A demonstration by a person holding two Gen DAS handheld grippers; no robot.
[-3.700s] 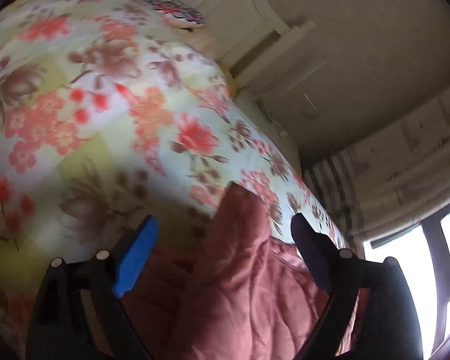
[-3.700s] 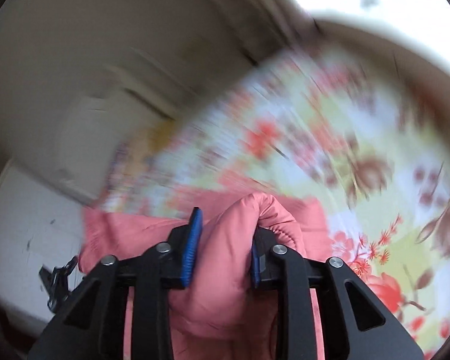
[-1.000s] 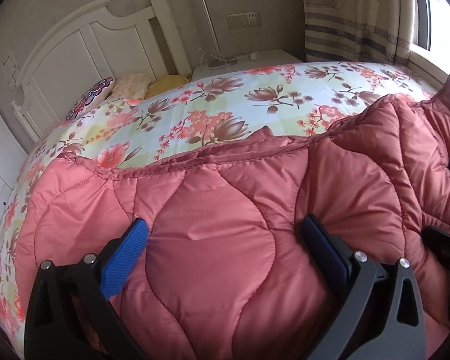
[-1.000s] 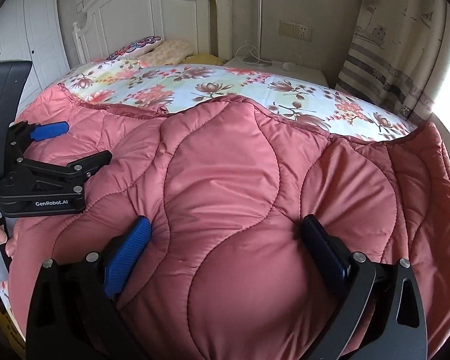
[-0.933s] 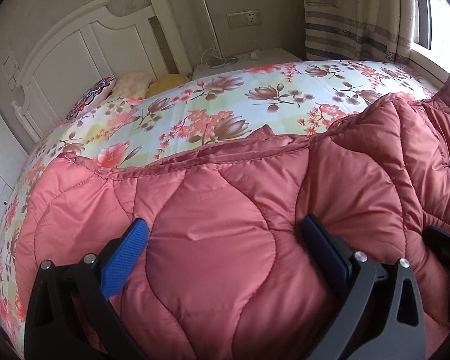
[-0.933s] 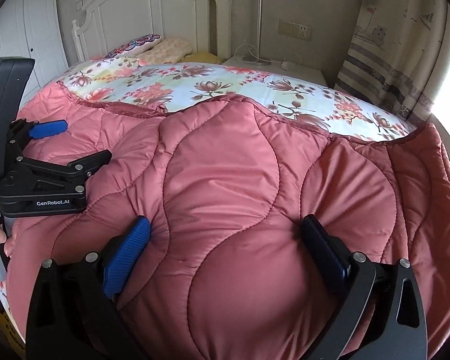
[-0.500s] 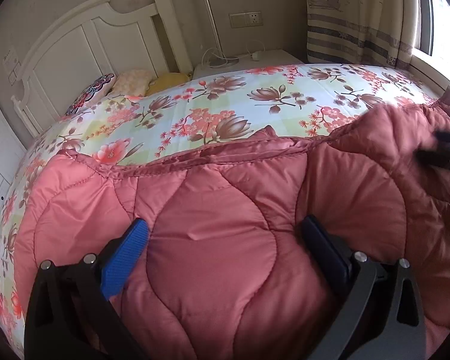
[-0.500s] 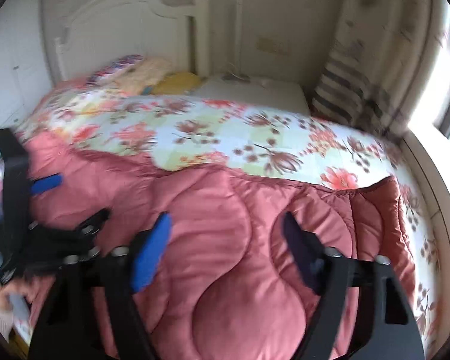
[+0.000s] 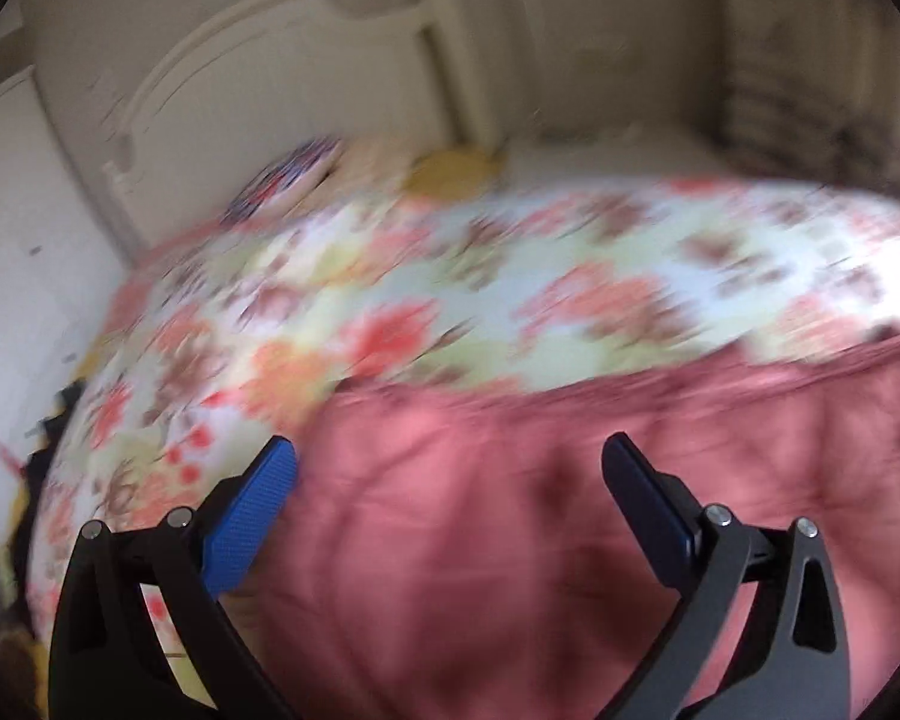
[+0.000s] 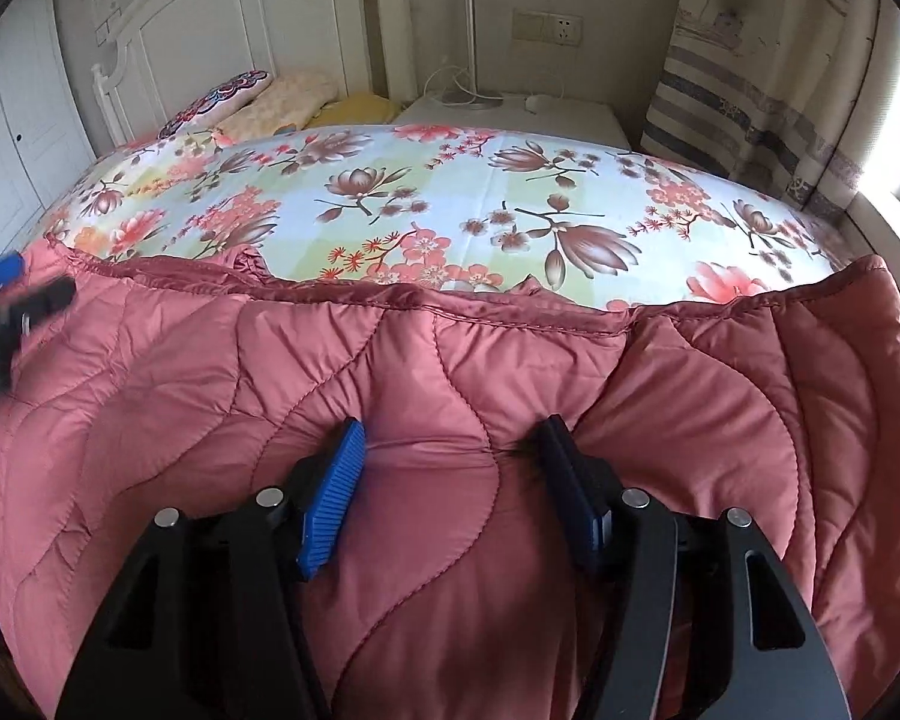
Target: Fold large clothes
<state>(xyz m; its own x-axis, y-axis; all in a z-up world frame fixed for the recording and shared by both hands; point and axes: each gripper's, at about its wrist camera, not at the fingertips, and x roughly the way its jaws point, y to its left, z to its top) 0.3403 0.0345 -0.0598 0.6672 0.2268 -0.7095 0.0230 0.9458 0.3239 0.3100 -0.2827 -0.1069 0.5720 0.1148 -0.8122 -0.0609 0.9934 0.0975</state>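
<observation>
Two grippers are working over a rose-pink quilted coat [image 10: 426,396] that is lying spread across the near part of a bed, on a flowered bedsheet [image 10: 450,192]. The right gripper [image 10: 450,450] is pointing down onto the coat, and its jaws have just been closing: a raised fold of the padding is sitting between the blue pads [image 10: 336,480], both pads are pressing into the fabric, and the cloth is puckering where the far pad meets it. The coat's bound hem is running across the sheet just beyond those fingertips, and more of the garment is draping off to the right edge of the bed.

The left gripper [image 9: 450,468] is standing wide apart above the coat's left end. Its view is blurring heavily, but nothing is showing as pinched between its fingers [image 9: 252,510]; the left one is hanging over the bare sheet beside the coat's edge and the right one over the pink padding. In the right wrist view the same gripper is appearing as a smeared shape at the far left, over the coat's corner.

A white headboard [image 10: 222,18] and pillows [image 10: 270,96] are sitting at the far end of the bed.
</observation>
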